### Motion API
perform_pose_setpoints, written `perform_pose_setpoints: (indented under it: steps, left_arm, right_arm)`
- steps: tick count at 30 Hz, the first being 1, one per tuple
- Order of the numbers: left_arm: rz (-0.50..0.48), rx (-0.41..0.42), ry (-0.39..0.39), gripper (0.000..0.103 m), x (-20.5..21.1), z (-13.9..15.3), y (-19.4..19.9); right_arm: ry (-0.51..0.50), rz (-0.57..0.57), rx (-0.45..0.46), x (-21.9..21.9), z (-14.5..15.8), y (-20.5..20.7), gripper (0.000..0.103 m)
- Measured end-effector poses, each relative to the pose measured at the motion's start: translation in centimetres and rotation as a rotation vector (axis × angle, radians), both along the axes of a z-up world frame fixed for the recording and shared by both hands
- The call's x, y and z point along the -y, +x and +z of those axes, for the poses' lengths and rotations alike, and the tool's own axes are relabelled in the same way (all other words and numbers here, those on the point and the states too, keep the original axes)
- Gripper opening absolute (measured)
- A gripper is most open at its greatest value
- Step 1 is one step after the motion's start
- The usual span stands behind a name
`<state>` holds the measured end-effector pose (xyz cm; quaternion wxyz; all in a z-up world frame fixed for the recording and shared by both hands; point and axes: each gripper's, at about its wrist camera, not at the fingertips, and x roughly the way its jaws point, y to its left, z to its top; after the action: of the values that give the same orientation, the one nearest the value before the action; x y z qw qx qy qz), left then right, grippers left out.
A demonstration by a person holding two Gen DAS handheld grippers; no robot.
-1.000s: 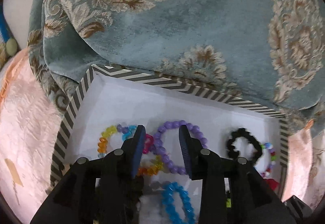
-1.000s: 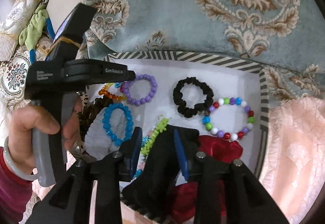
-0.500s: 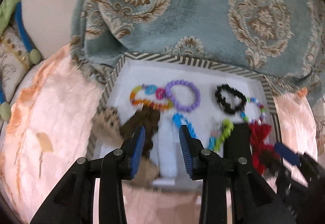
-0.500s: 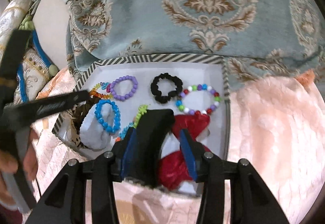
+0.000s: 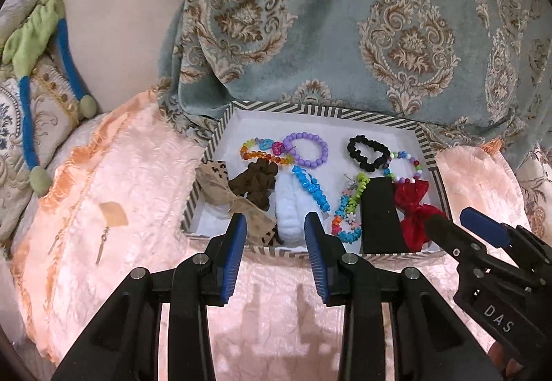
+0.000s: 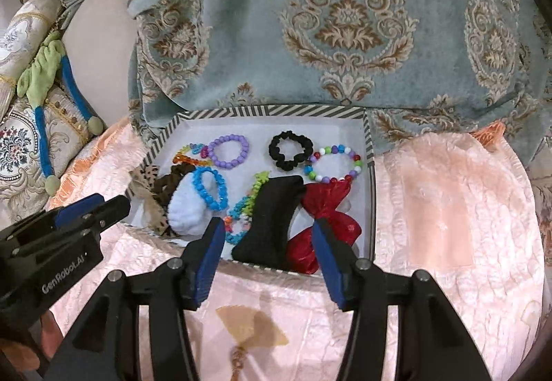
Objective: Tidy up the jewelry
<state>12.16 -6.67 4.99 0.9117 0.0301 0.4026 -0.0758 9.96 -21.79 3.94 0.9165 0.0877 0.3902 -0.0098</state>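
A striped-rim white box (image 5: 321, 111) (image 6: 272, 111) lies on the pink bedspread. Inside lie a purple bead bracelet (image 5: 306, 149) (image 6: 229, 152), a black scrunchie (image 5: 368, 153) (image 6: 290, 151), a multicolour bead bracelet (image 6: 334, 163), a blue bead bracelet (image 5: 312, 187) (image 6: 209, 188) on a white roll, a black block (image 5: 381, 215) (image 6: 272, 222), a red bow (image 5: 415, 212) (image 6: 324, 218) and brown hair ties (image 5: 255, 181). My left gripper (image 5: 275, 232) is open and empty, just short of the box's near rim. My right gripper (image 6: 265, 236) is open and empty over the near rim.
A teal damask blanket (image 5: 345, 18) (image 6: 345, 18) drapes behind the box. Small earrings (image 5: 103, 236) and a tan paper scrap (image 5: 113, 213) lie on the pink spread to the left. A tan scrap (image 6: 252, 329) lies below the right gripper. Pillows (image 5: 31, 98) are far left.
Both grippers have pulled back and up from inside the box to its near edge, so the whole box now shows. The right gripper's jaws have spread wider. Nothing was picked up.
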Motion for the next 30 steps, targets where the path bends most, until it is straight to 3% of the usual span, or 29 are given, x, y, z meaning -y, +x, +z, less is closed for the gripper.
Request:
perform_pose_setpoints:
  steps: [8, 30]
  left_arm:
    - [0.029, 0.030, -0.006, 0.018, -0.7, 1.3, -1.5]
    - [0.054, 0.084, 0.010, 0.018, -1.0, 2.9, -3.3]
  right_arm:
    - [-0.019, -0.001, 0.021, -1.0, 1.6, -1.3, 0.061]
    - [-0.024, 0.002, 0.029, -1.5, 2.7, -2.7, 0.062]
